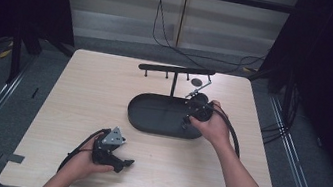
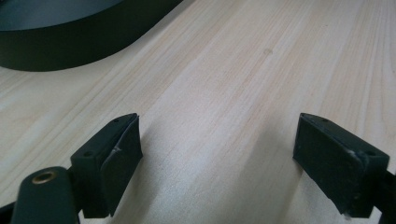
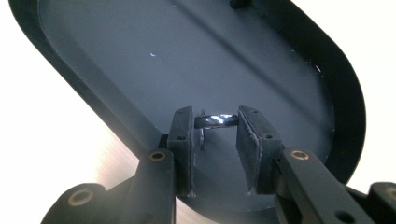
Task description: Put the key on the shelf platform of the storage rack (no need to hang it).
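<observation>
Two hand-held grippers here: the right hand-held gripper (image 3: 215,128) is clamped on a small shiny metal ring (image 3: 215,121), held over the black oval tray (image 3: 116,56) (near its right end). Left hand-held gripper (image 2: 217,154) has its jaws wide apart, low over the pale wood desk (image 2: 243,70). Behind the desk: grey floor, dangling cables (image 1: 165,27).

Oval tray (image 1: 150,116) mid-table (image 1: 89,86), stand (image 1: 177,70) behind it, left hand-held gripper (image 1: 118,163) near the front edge.
</observation>
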The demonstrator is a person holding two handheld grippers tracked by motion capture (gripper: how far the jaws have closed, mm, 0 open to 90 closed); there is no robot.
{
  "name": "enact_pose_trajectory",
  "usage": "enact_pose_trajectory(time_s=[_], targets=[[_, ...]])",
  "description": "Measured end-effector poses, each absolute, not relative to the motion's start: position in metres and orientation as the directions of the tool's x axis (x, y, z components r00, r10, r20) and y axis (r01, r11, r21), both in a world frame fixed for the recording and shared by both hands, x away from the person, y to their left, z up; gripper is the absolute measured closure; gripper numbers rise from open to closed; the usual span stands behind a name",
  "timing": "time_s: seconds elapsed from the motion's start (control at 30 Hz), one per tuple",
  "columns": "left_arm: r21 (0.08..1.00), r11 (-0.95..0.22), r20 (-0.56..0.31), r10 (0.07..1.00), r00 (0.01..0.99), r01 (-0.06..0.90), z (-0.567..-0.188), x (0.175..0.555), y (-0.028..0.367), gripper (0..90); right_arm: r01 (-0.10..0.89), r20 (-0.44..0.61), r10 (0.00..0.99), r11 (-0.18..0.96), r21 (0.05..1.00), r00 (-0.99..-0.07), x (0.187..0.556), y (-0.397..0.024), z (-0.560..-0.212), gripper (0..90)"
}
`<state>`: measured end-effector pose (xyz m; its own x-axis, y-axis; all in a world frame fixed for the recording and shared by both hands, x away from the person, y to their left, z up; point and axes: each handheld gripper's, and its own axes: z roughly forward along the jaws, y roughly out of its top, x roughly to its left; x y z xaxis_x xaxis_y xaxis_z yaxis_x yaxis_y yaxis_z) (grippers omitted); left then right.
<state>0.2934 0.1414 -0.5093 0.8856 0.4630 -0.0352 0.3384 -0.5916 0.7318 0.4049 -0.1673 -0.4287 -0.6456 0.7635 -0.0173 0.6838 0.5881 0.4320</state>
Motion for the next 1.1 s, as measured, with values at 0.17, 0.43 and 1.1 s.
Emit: enact_pose_trajectory(time_s=[0.17, 0.43, 1.1], targets=[[0.731, -0.593, -0.035, 0.463, 0.886, 0.338, -0.509, 0.293, 0.141, 14.8, 0.684, -0.018, 0.763, 0.589, 0.430, -0.646, 0.404, -0.167, -0.432, 68.1], [0.727, -0.599, -0.031, 0.460, 0.887, 0.336, -0.509, 0.294, 0.142, 14.8, 0.686, -0.007, 0.765, 0.582, 0.437, -0.644, 0.405, -0.167, -0.436, 68.0], [0.727, -0.599, -0.030, 0.460, 0.887, 0.335, -0.509, 0.294, 0.142, 14.8, 0.688, -0.013, 0.775, 0.568, 0.452, -0.632, 0.414, -0.164, -0.453, 67.9]])
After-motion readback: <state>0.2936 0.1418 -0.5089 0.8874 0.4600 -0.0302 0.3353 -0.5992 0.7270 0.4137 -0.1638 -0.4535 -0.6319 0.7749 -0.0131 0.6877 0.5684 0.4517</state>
